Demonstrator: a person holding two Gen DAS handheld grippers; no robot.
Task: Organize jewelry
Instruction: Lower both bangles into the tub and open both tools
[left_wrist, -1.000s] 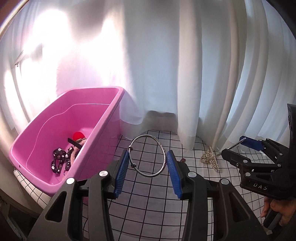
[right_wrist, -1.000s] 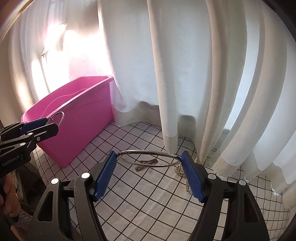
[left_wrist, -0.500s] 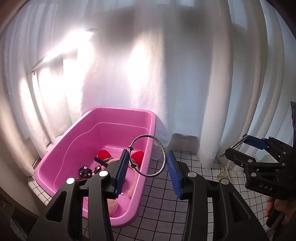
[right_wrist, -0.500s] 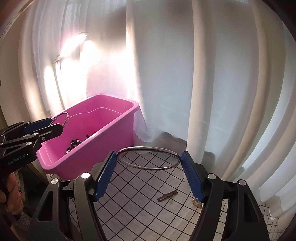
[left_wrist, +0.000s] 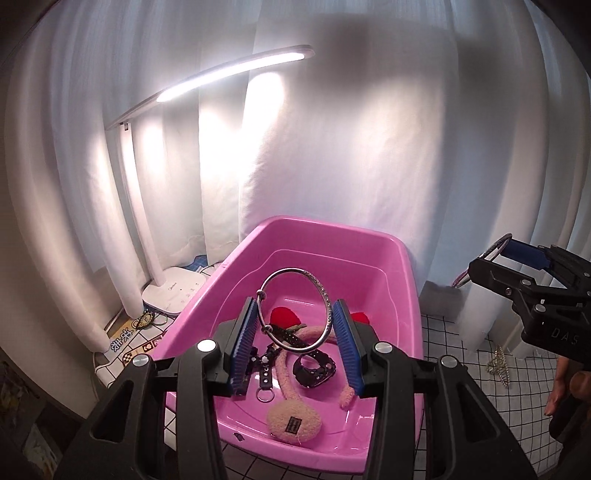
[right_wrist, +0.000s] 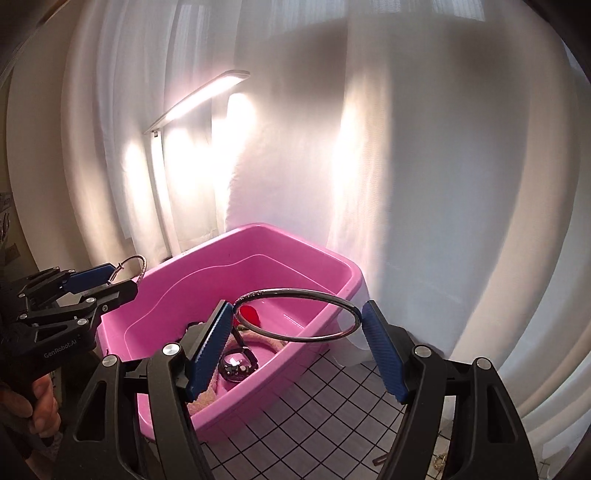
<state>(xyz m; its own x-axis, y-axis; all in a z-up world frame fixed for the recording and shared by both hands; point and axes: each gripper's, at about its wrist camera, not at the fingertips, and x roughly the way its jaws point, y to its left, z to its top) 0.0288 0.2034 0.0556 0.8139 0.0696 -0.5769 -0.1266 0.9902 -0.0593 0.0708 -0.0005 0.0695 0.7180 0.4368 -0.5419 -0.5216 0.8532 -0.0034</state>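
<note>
— Jewelry is being gathered into the pink tub (left_wrist: 402, 266). A silver bangle (left_wrist: 295, 308) is held clamped between the blue pads of the left gripper (left_wrist: 295, 349), directly above the tub's open interior.

— And the other ring?

— A larger hoop (right_wrist: 299, 314) is gripped edge to edge, lying nearly flat, by the widely spread fingers of the right gripper (right_wrist: 299, 354), above the tub's near-right rim. Black studded straps (left_wrist: 314, 365), a fluffy pink earmuff band (left_wrist: 295, 421) and something red (left_wrist: 282, 315) are already seen on the tub's floor.

— What could be spoiled from here?

— The hoop is judged the likelier casualty. It is poised over the rim, not the middle, so an early release could let it strike the tub's edge and roll onto the checked cloth (right_wrist: 317, 413) beside the tub. Both rings are smooth metal held only at thin edges, so a tilt might let either one slip.

— Anything else?

— A lit desk lamp (left_wrist: 173, 288) stands just left of the tub, and a gold clip (left_wrist: 498, 363) remains to the tub's right, not yet collected.
</note>
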